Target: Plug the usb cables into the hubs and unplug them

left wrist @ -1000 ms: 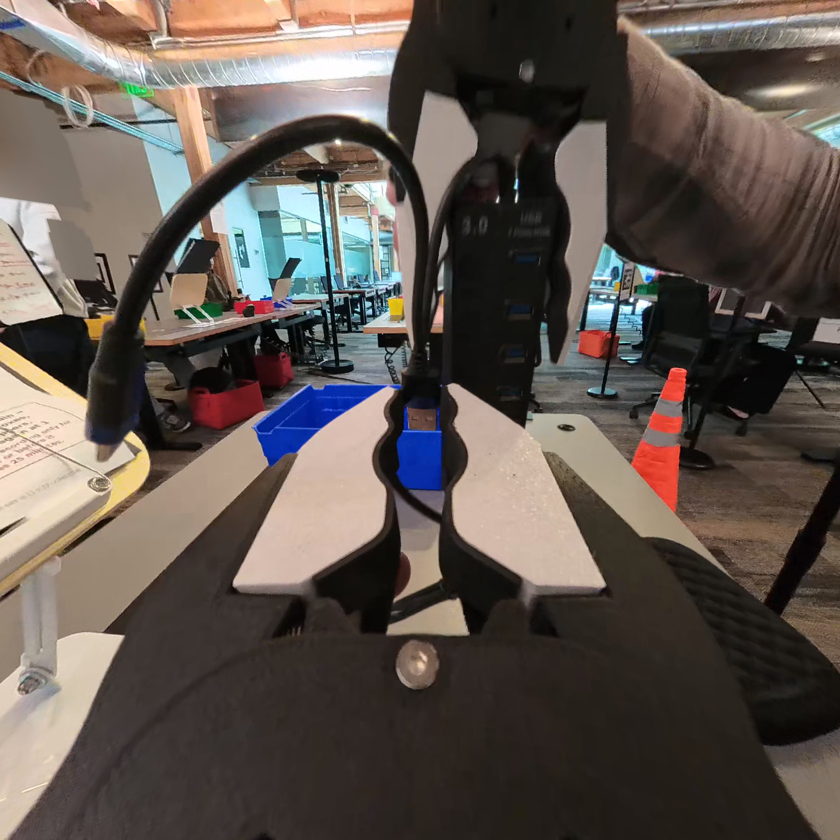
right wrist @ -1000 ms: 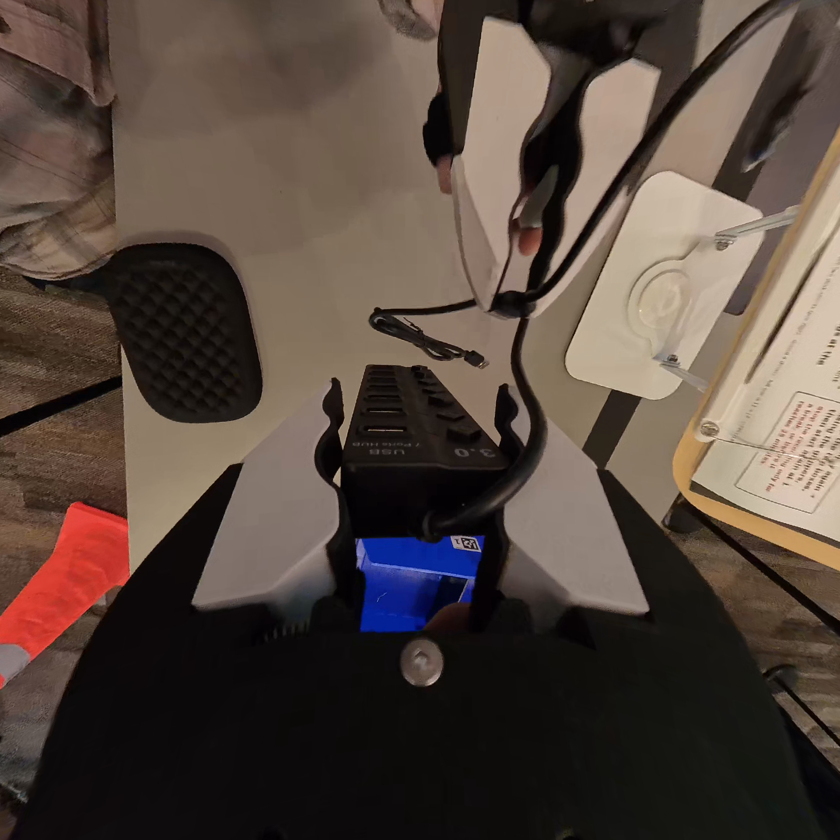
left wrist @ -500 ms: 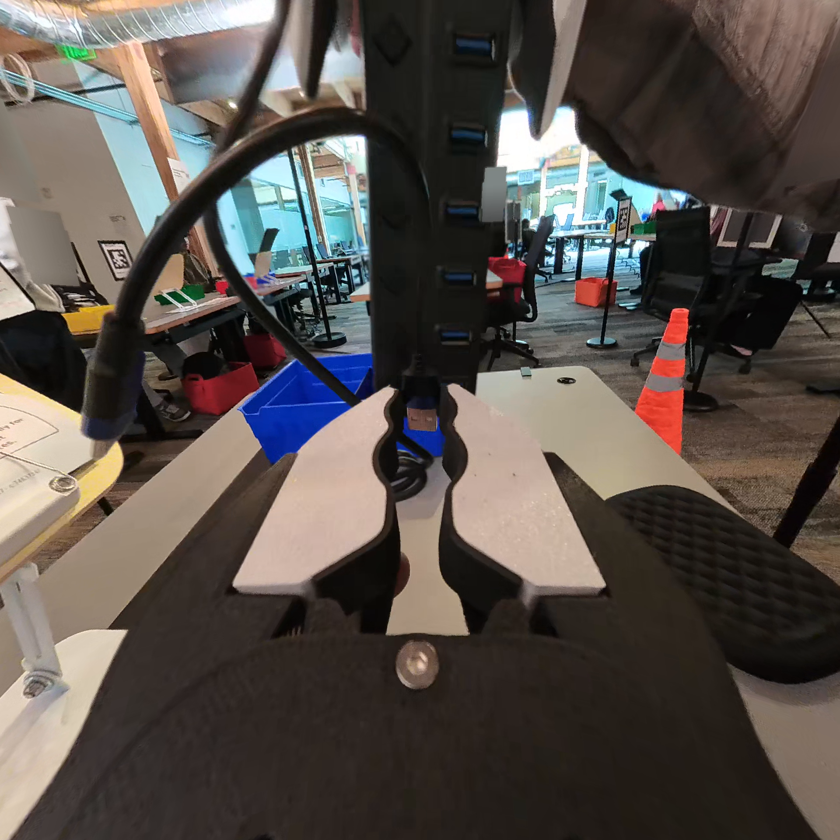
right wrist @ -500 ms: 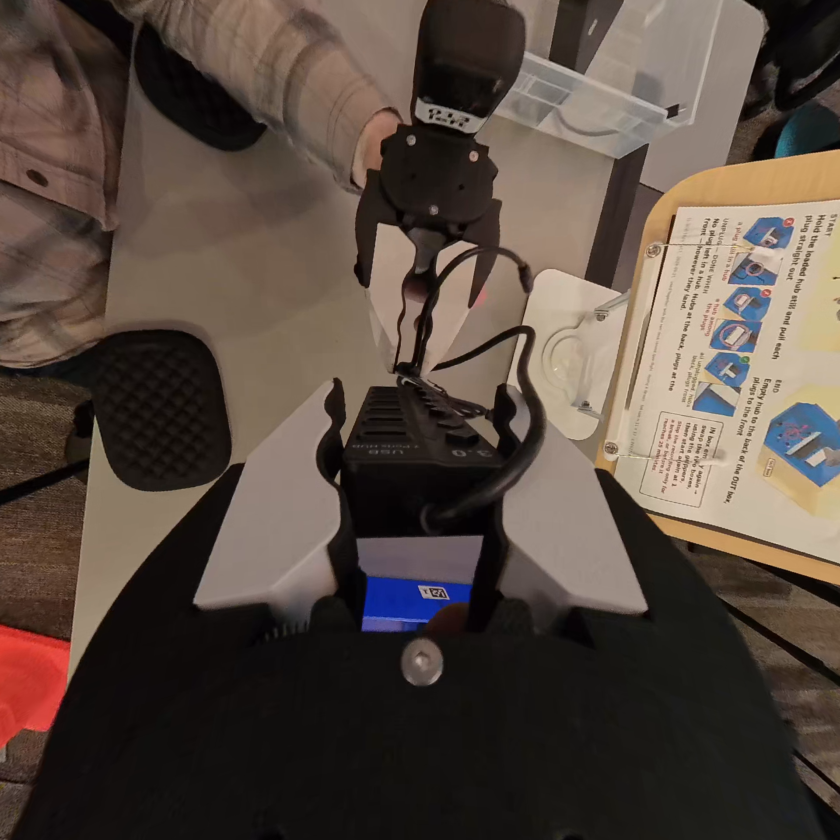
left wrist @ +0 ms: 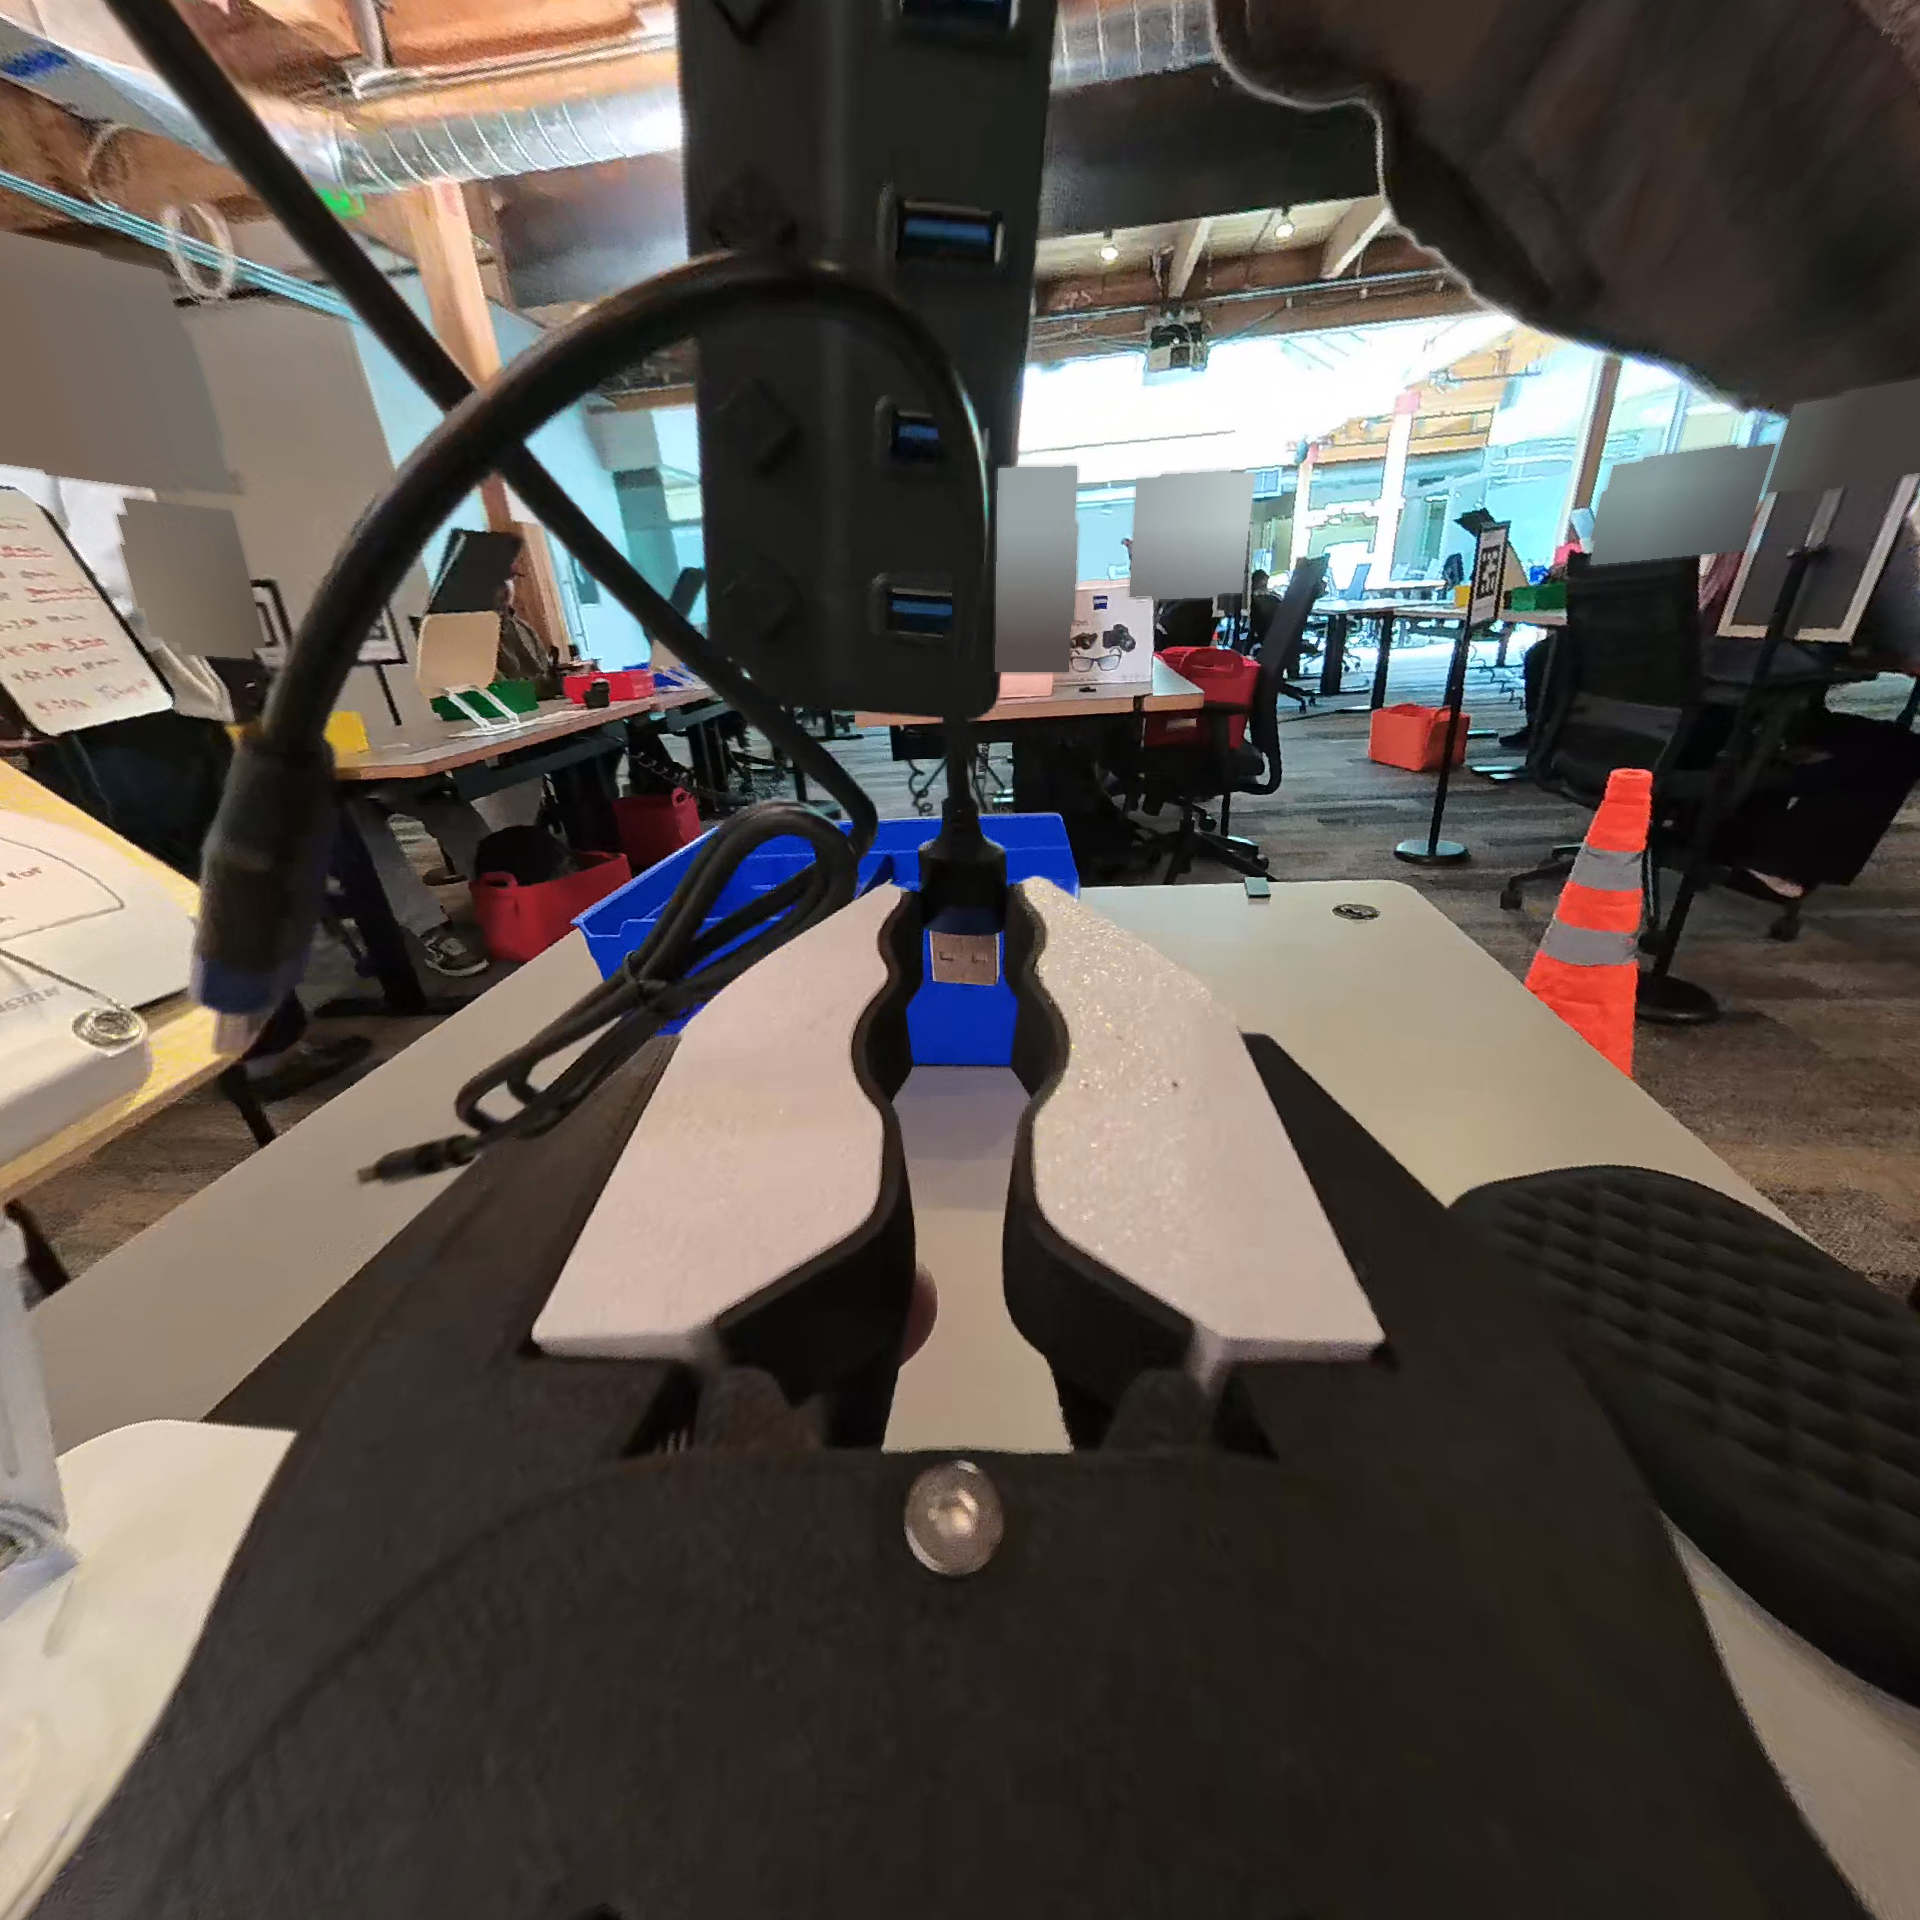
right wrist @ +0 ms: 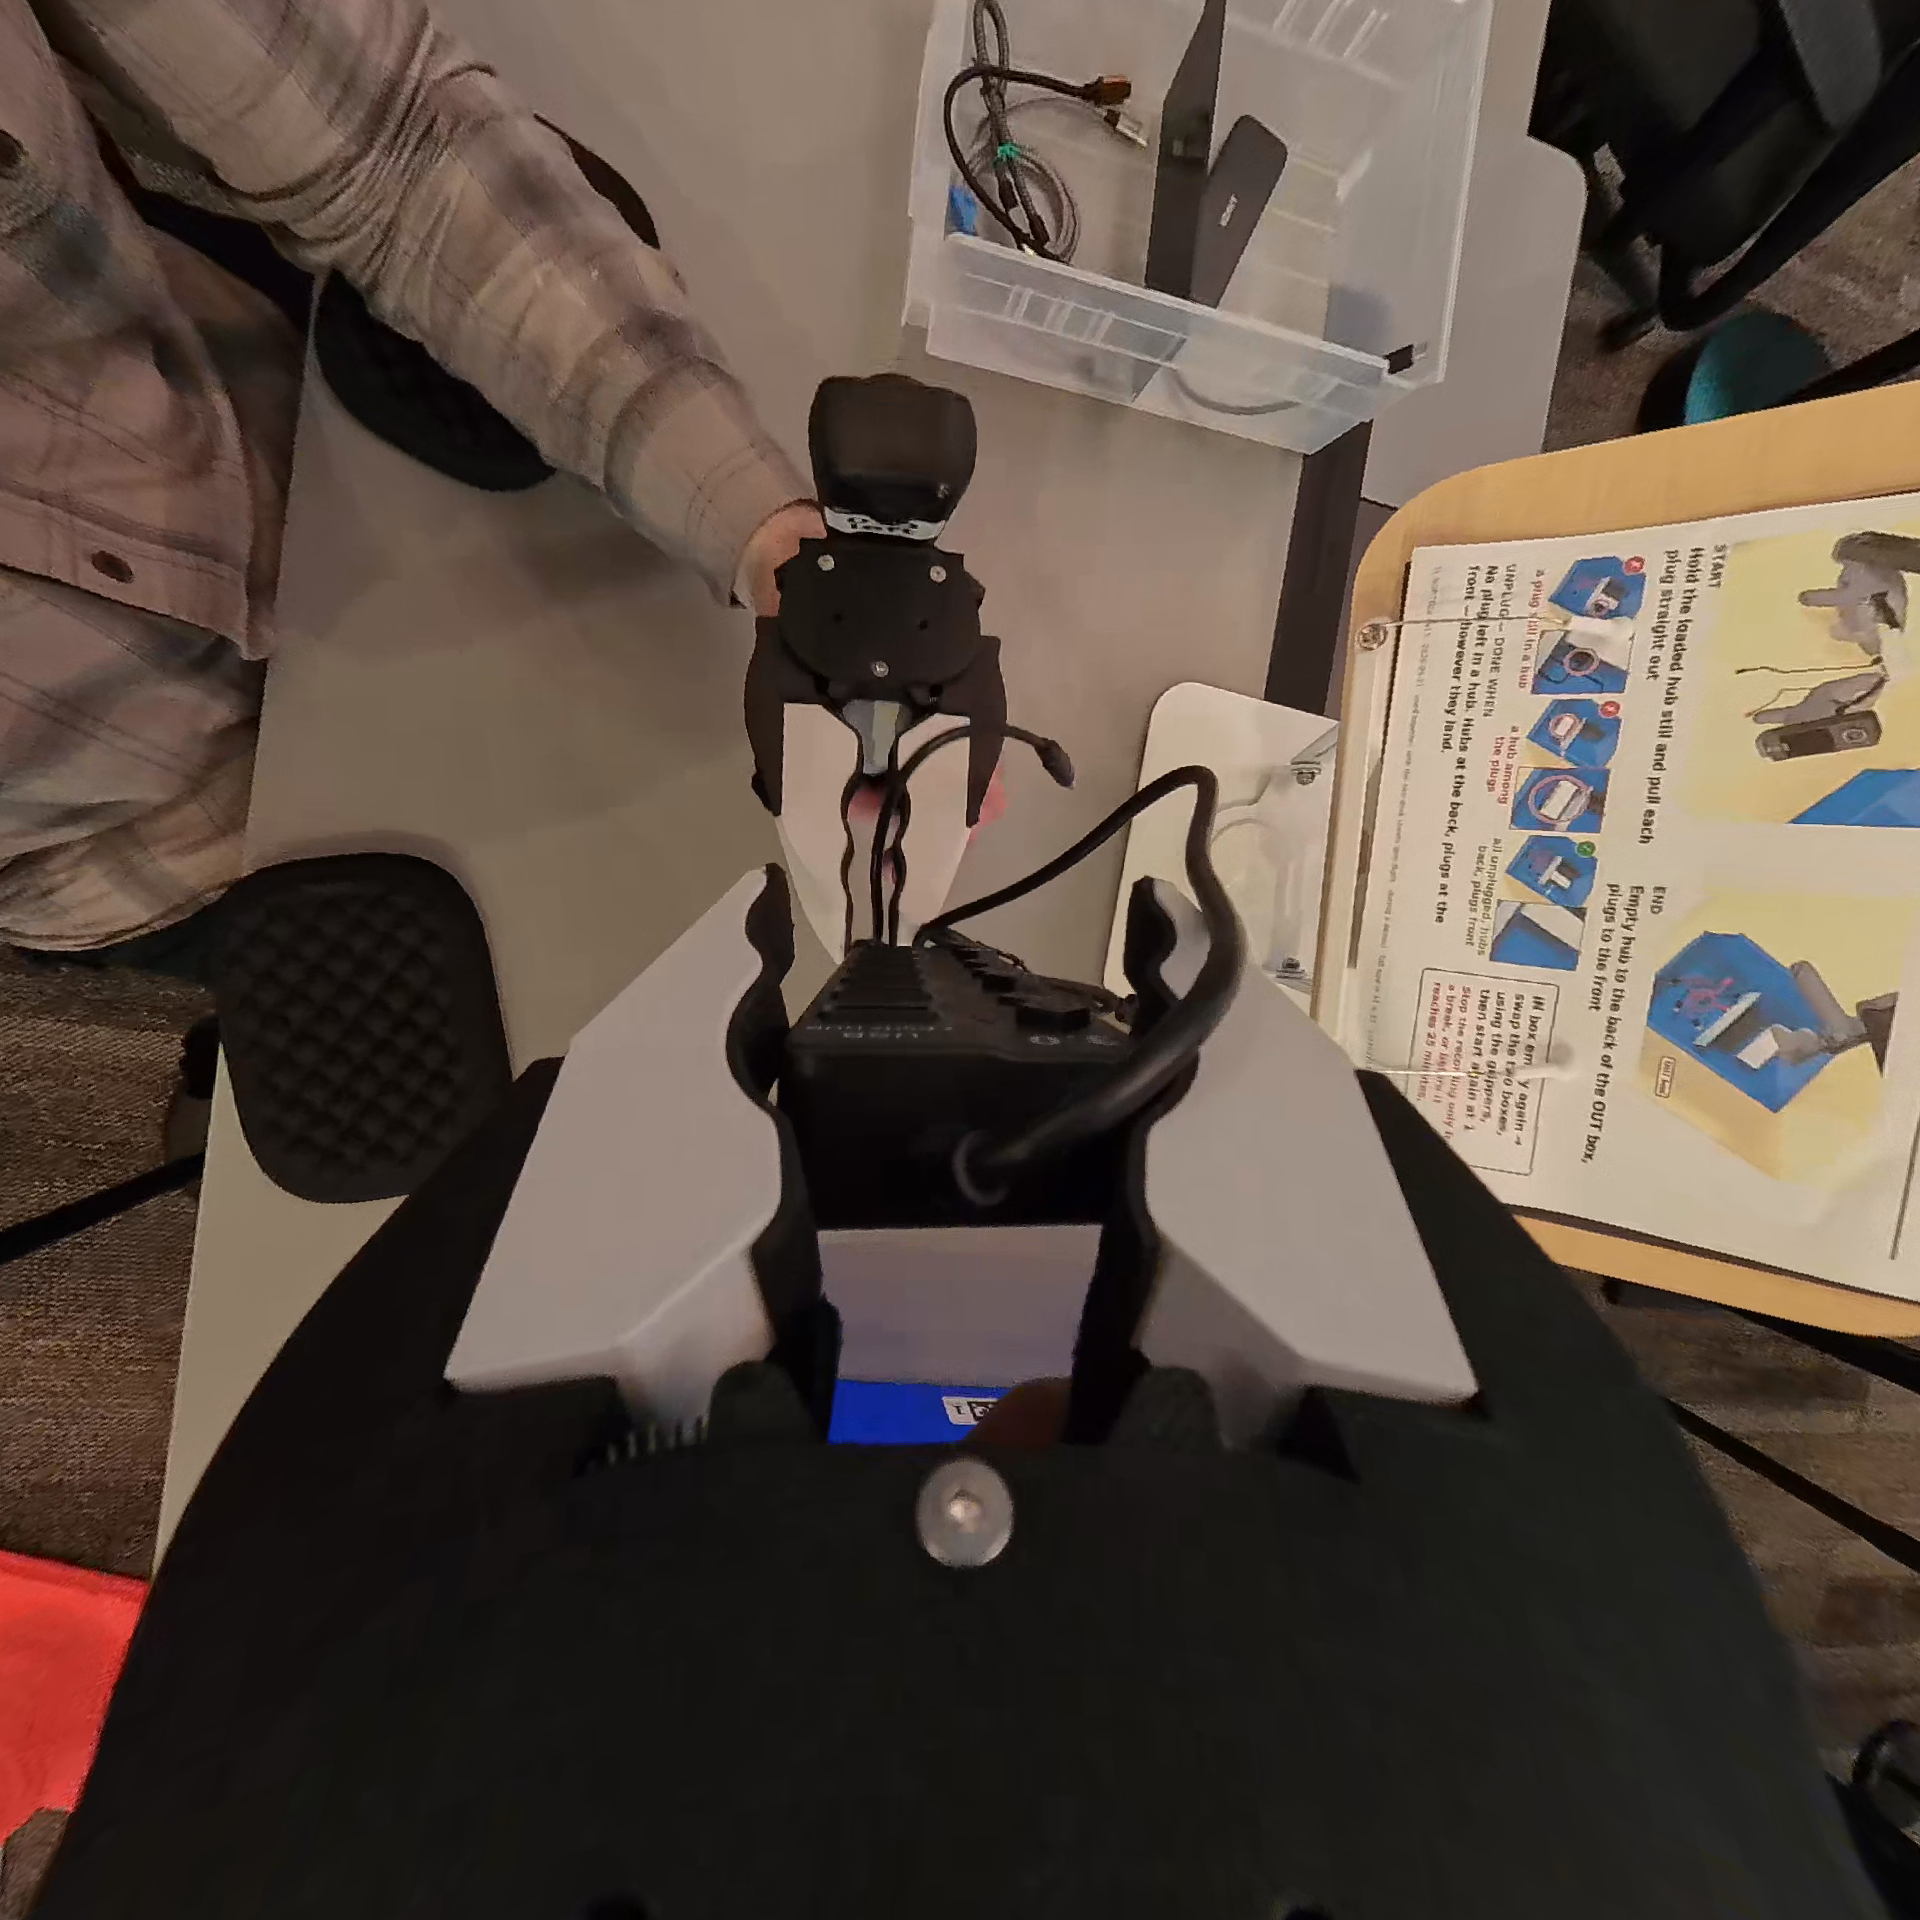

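Closest to me in the left wrist view, my left hand-held gripper (left wrist: 964, 940) is pinched narrow on a USB plug (left wrist: 964, 935): the black housing sits between the fingertips and the metal tongue points back toward the camera. Its thin cable (left wrist: 665, 977) loops off toward 10 o'clock, bundled, with a small connector hanging free over the table (left wrist: 1351, 997). Just above the plug, at 12 o'clock, the black USB hub (left wrist: 852, 436) hangs upright with its blue ports facing me; the plug is out of the hub and just below its lower end. The hub's own thick cable (left wrist: 447, 499) arcs over to 9 o'clock and ends in a loose blue-tipped plug. Behind the fingertips a blue bin (left wrist: 961, 1023) stands on the table, and an orange cone (left wrist: 1595, 914) stands on the floor at 3 o'clock.

In the right wrist view, my right hand-held gripper (right wrist: 951, 935) is clamped on the hub's sides near its cable end, the ports running away from me. Beyond it, at 12 o'clock, the left one shows tips-up against the hub's far end. Farther still at 1 o'clock sits a clear bin (right wrist: 1164, 312) holding cables and dark devices. An instruction sheet (right wrist: 1662, 831) lies at 3 o'clock.
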Action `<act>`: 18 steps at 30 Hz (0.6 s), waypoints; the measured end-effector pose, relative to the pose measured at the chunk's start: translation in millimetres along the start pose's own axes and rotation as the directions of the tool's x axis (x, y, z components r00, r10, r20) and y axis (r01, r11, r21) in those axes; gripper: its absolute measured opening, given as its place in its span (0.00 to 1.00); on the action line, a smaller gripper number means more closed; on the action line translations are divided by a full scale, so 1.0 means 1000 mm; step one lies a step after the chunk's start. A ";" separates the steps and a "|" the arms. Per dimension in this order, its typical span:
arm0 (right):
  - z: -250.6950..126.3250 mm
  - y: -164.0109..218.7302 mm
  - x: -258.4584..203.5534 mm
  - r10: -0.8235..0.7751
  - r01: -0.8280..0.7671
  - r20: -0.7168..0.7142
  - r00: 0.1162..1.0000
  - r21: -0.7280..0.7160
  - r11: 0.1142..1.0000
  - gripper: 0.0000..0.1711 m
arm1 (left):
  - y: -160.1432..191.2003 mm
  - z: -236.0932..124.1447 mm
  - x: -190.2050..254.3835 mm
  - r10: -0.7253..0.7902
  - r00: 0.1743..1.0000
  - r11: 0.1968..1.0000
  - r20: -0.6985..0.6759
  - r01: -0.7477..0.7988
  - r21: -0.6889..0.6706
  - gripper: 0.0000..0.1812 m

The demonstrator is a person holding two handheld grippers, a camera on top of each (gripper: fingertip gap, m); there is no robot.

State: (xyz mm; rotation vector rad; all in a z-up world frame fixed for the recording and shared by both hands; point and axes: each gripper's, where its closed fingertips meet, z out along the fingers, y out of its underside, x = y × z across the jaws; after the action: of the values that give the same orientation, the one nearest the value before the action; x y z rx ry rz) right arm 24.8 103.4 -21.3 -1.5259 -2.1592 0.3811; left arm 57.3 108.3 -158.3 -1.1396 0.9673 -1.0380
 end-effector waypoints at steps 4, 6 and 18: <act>0.011 0.003 -0.002 0.010 -0.009 0.021 1.000 -0.017 1.000 0.37 | 0.005 0.004 0.001 -0.012 1.000 1.000 0.014 0.011 0.016 0.08; 0.014 0.003 0.000 0.018 -0.018 0.022 1.000 -0.002 1.000 0.37 | 0.003 0.005 0.003 -0.022 1.000 0.999 0.011 0.021 0.046 0.08; 0.023 -0.010 -0.002 0.022 -0.024 0.051 0.998 0.034 0.999 0.37 | -0.003 0.006 0.001 -0.059 0.998 0.991 0.034 0.055 0.119 0.08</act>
State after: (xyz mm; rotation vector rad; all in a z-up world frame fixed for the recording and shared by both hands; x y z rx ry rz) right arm 5.2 98.7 -36.6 -1.5394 -2.1639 0.4670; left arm 62.7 108.5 -154.5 -1.0900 0.8370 -1.1017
